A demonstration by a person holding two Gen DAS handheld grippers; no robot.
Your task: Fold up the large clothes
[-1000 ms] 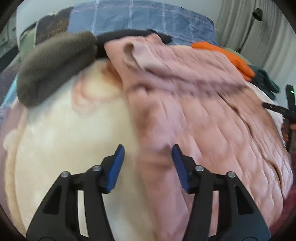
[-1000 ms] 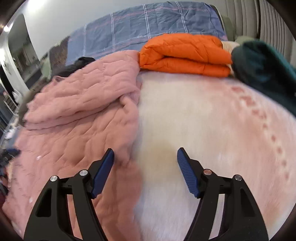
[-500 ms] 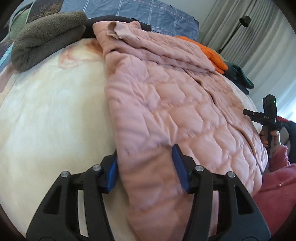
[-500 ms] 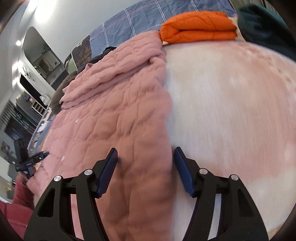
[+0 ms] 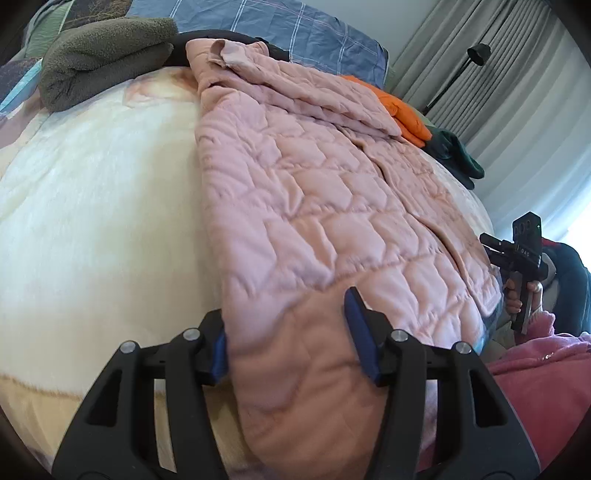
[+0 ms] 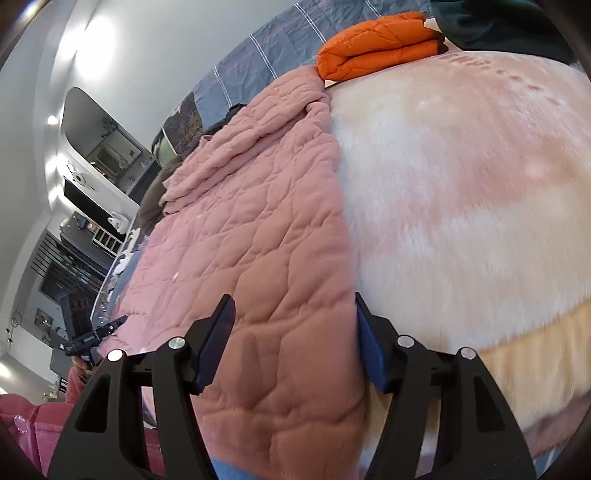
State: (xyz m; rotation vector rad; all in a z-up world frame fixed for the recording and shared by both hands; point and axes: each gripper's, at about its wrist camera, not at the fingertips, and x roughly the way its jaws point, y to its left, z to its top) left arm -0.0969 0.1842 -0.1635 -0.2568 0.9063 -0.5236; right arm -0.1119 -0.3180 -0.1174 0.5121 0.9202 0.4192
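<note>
A pink quilted jacket [image 5: 314,184] lies flat, collar far, on a cream fluffy blanket [image 5: 92,203]. My left gripper [image 5: 286,317] is open at the jacket's near left hem corner; its left pad sits just under the edge and its right pad rests on top of the cloth. My right gripper [image 6: 293,301] is open over the near right corner of the jacket [image 6: 240,229], hem cloth lying between its pads without being pinched. Each gripper shows small in the other's view: the right gripper [image 5: 517,251] in a hand, the left gripper [image 6: 92,336] at the far hem.
A folded olive fleece [image 5: 103,55] and a black garment [image 5: 221,37] lie near the collar. A folded orange jacket [image 6: 376,48] and a dark green garment [image 5: 458,155] sit at the far right. Blue plaid bedding [image 5: 295,33], a floor lamp [image 5: 476,55] and curtains stand behind. A pink sleeve [image 5: 535,387] is near.
Both grippers have drawn back along the jacket toward its near hem. The hem corners now lie between the jaws, where a second ago only the jacket's side edges and blanket showed.
</note>
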